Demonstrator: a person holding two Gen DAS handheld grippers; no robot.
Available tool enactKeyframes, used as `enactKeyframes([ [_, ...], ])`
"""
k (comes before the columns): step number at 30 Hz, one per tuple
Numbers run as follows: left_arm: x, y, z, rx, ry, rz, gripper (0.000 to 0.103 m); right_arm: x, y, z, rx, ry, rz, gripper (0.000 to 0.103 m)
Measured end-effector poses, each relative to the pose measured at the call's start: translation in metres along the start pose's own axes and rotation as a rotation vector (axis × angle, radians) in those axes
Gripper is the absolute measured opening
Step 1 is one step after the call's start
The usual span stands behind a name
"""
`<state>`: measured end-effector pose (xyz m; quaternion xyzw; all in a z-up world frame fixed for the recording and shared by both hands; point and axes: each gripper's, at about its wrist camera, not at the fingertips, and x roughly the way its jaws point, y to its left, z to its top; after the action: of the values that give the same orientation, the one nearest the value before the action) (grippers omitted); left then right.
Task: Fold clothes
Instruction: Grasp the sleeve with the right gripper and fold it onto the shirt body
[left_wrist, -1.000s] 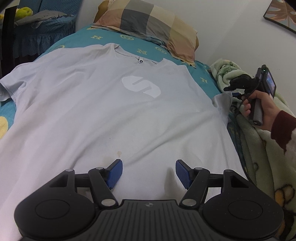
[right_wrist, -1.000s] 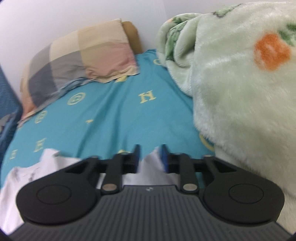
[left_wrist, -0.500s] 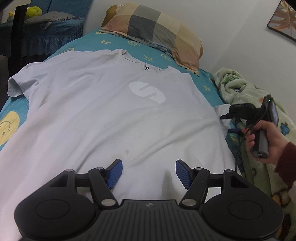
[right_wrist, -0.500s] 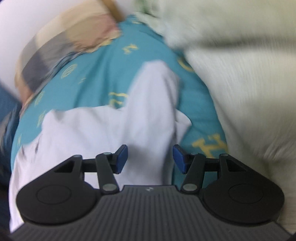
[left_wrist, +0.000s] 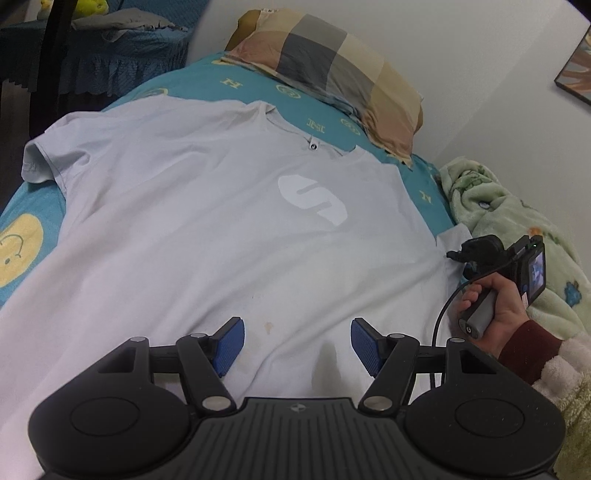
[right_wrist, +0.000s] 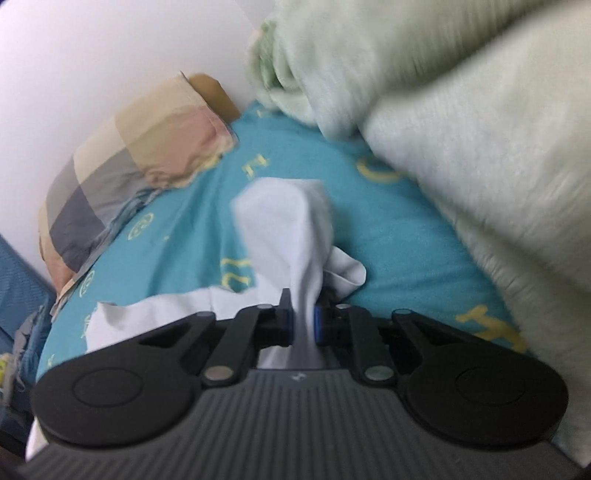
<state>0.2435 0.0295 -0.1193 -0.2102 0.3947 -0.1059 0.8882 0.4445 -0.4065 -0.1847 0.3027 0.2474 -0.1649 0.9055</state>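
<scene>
A pale grey T-shirt (left_wrist: 221, 221) with a white S logo lies flat, front up, on the teal bed sheet (left_wrist: 22, 206). My left gripper (left_wrist: 297, 345) hovers open over the shirt's lower middle, nothing between its blue pads. My right gripper (right_wrist: 304, 321), held by a hand (left_wrist: 495, 306) at the shirt's right edge, has its jaws closing, and the pads pinch the right sleeve (right_wrist: 284, 229), which bunches up ahead of them. In the left wrist view the right gripper (left_wrist: 456, 254) sits at that sleeve (left_wrist: 452, 238).
A checked pillow (left_wrist: 332, 74) lies at the head of the bed. A fluffy green blanket (right_wrist: 461, 129) is heaped along the right side against the wall. A blue-covered piece of furniture (left_wrist: 110, 48) stands at the far left.
My right gripper came down over the right sleeve, opened wider, then closed on it. The left gripper stayed open in place, its view rolling slightly.
</scene>
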Motion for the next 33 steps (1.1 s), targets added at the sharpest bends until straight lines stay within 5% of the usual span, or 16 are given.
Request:
enactKeyframes([
  [8,-0.039,-0.005,0.012,0.003,-0.122,-0.019,0.066,-0.075,0.085,0.009,-0.319,-0.206,-0.003,0.013],
  [15,-0.074,0.008,0.029,-0.038,-0.229,-0.033,0.067,-0.101,0.173,-0.046,-0.595,-0.269,0.078,0.013],
  [21,-0.075,0.032,0.038,-0.097,-0.235,-0.015,0.068,-0.076,0.219,-0.123,-0.737,-0.149,0.137,0.013],
  [26,-0.069,0.042,0.040,-0.131,-0.218,-0.023,0.068,-0.048,0.223,-0.148,-0.707,0.012,0.144,0.018],
  [28,-0.067,0.042,0.039,-0.127,-0.212,-0.026,0.068,-0.043,0.223,-0.148,-0.684,0.059,0.163,0.024],
  [30,-0.064,0.039,0.038,-0.119,-0.210,-0.026,0.068,-0.049,0.221,-0.147,-0.680,0.085,0.203,0.050],
  [33,-0.063,0.036,0.037,-0.108,-0.201,-0.033,0.068,-0.073,0.216,-0.141,-0.675,0.102,0.280,0.060],
])
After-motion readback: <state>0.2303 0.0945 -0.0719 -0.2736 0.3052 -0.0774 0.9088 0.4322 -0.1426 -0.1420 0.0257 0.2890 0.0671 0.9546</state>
